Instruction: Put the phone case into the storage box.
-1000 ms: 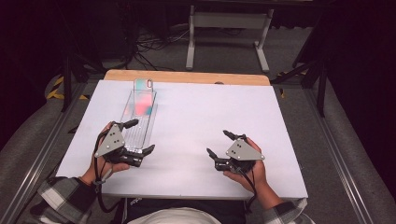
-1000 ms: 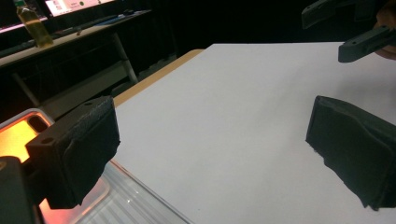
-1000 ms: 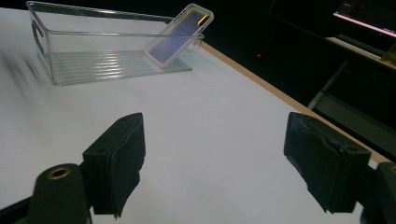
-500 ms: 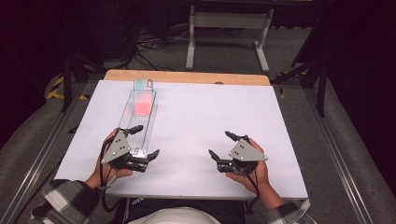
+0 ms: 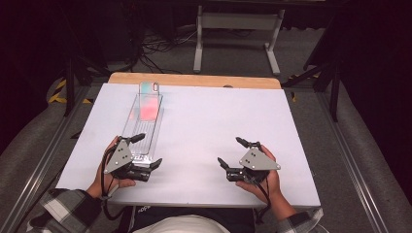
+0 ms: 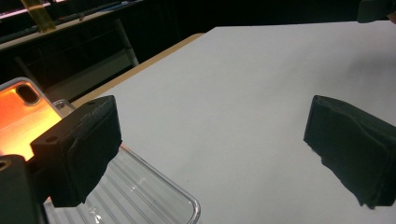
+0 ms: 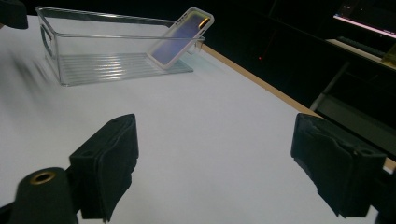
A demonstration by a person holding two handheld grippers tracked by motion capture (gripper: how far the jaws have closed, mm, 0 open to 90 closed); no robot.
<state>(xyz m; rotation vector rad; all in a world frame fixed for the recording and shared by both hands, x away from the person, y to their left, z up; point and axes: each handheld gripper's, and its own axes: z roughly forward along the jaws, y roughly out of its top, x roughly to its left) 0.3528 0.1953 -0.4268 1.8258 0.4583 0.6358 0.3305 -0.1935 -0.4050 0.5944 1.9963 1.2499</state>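
A clear plastic tray (image 5: 145, 131) lies lengthwise on the left of the white table (image 5: 218, 116). A pink and teal phone case (image 5: 148, 104) leans at its far end. My left gripper (image 5: 149, 150) is open at the tray's near end, one jaw over the tray and the other beyond its near right corner. In the left gripper view the tray (image 6: 140, 196) curves under the left jaw, the phone case (image 6: 23, 116) glows orange, and the left gripper (image 6: 215, 154) holds nothing. My right gripper (image 5: 229, 151) is open at the front right; its jaws have just been opening, with nothing between them.
In the right gripper view the tray (image 7: 107, 51) and phone case (image 7: 180, 37) stand far off, beyond the right gripper (image 7: 215, 168). A wooden strip (image 5: 194, 80) edges the table's far side. A metal stand (image 5: 238, 22) and cables lie on the floor behind.
My left gripper has drawn back a little toward the person along the tray's near end. The right hand has kept its place while its jaws parted.
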